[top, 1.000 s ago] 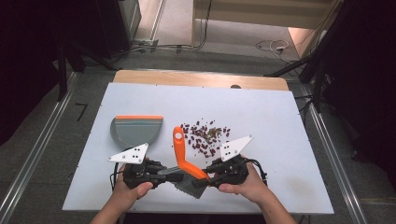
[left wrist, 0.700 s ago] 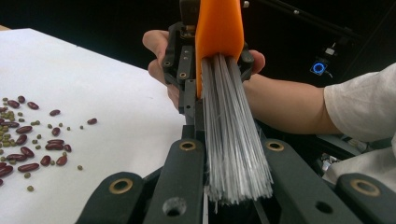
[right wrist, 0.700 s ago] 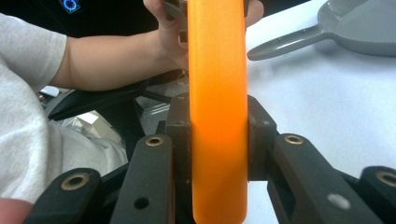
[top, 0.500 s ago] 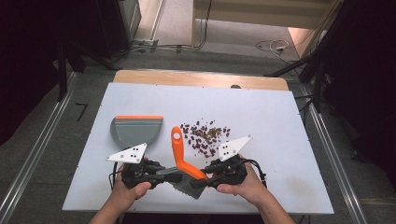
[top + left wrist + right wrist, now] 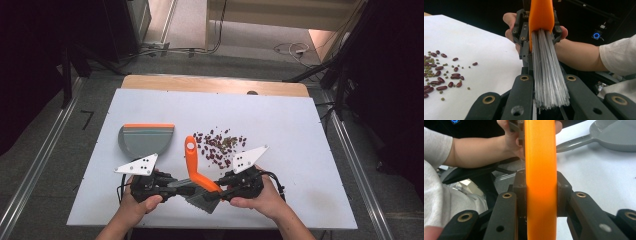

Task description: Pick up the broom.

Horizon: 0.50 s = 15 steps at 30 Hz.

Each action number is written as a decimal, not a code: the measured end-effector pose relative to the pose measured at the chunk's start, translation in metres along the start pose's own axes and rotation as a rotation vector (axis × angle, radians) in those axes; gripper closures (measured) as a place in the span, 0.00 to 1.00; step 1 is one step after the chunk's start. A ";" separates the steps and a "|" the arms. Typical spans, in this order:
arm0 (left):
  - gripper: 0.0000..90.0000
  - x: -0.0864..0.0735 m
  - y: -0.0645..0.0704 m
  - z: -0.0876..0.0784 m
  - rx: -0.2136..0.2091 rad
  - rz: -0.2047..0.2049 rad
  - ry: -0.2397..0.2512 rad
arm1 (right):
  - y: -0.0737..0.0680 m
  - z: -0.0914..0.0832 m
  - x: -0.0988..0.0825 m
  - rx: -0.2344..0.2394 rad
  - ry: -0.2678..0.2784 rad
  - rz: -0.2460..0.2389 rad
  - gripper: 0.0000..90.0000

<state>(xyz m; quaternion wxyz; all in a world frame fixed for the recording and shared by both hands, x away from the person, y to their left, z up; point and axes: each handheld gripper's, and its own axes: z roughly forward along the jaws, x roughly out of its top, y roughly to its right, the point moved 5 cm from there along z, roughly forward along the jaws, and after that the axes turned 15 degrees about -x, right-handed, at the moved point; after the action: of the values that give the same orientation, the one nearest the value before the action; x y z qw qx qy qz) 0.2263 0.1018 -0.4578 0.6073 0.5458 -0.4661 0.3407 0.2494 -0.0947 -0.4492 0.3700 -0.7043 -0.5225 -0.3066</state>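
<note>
We pinch the orange-handled brush with grey bristles [image 5: 199, 176] at the table's near edge: left gripper [image 5: 192, 188] clamps the bristles, right gripper [image 5: 212, 193] clamps the handle, likely a handover before sweeping the scattered red beans [image 5: 217, 146] left toward the grey dustpan [image 5: 146, 141].

Both forearms enter from the near table edge, angled inward. The left hand [image 5: 137, 197] holds the left gripper [image 5: 187, 189], pointed toward the right one, jaws closed. The right hand [image 5: 255, 195] holds the right gripper [image 5: 212, 192], pointed back at the left, jaws clamped. The two grippers meet nearly tip to tip, both held level just above the surface.
</note>
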 end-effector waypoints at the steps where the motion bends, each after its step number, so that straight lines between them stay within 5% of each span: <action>1: 0.95 0.000 0.000 0.000 -0.006 -0.003 0.008 | -0.001 -0.001 0.000 -0.005 -0.005 -0.005 0.76; 3: 0.92 0.001 -0.001 -0.001 0.007 -0.001 0.031 | -0.003 -0.002 0.003 -0.019 0.005 -0.003 0.76; 5: 0.85 0.001 -0.003 -0.003 0.069 0.008 0.041 | -0.001 -0.003 0.005 -0.054 0.001 0.010 0.76; 11: 0.37 -0.002 -0.011 -0.015 0.256 -0.017 0.054 | 0.009 -0.011 0.006 -0.133 -0.004 0.061 0.76; 15: 0.13 -0.004 -0.014 -0.021 0.356 -0.035 0.059 | 0.022 -0.021 0.007 -0.234 -0.001 0.102 0.76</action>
<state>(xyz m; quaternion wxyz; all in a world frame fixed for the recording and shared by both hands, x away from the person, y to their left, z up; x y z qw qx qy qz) 0.2425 0.1207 -0.4660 0.5203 0.6425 -0.3707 0.4232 0.2715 -0.1131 -0.4370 0.3001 -0.7685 -0.4467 -0.3461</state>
